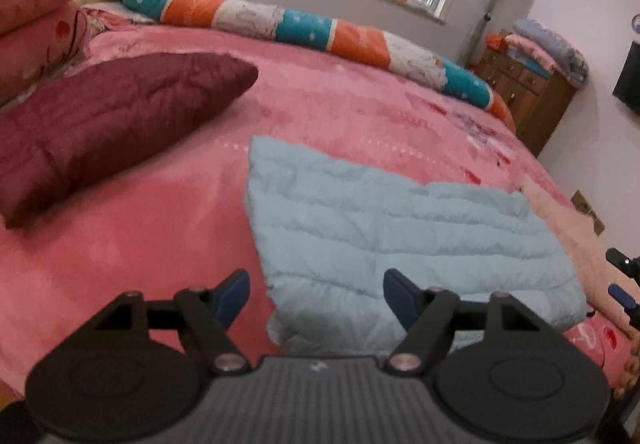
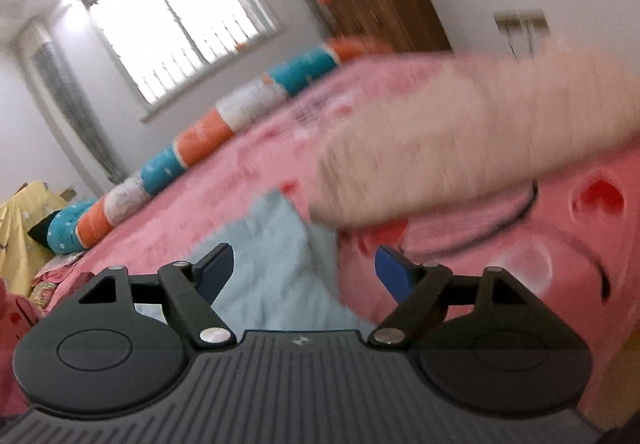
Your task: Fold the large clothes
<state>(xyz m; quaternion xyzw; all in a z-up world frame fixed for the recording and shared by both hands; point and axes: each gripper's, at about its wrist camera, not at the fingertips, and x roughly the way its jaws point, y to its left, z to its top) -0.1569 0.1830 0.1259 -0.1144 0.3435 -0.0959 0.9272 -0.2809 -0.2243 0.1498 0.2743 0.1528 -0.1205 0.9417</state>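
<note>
left gripper [image 1: 316,294] jaws spread wide, blue pads clear of the cloth, nothing held. it hangs just above the near edge of the pale blue quilted garment [image 1: 396,228], which lies folded flat on the pink bedspread [image 1: 160,236]. right gripper [image 2: 304,272] also wide apart and empty; the garment's corner shows below and between its fingers, not pinched. a fuzzy peach-pink garment [image 2: 460,132], blurred, lies just to the right of the blue one. dark red pillow [image 1: 116,124] well to the left. striped bolster [image 1: 320,32] along the far side of the bed, wooden cabinet [image 1: 532,92] beyond.
</note>
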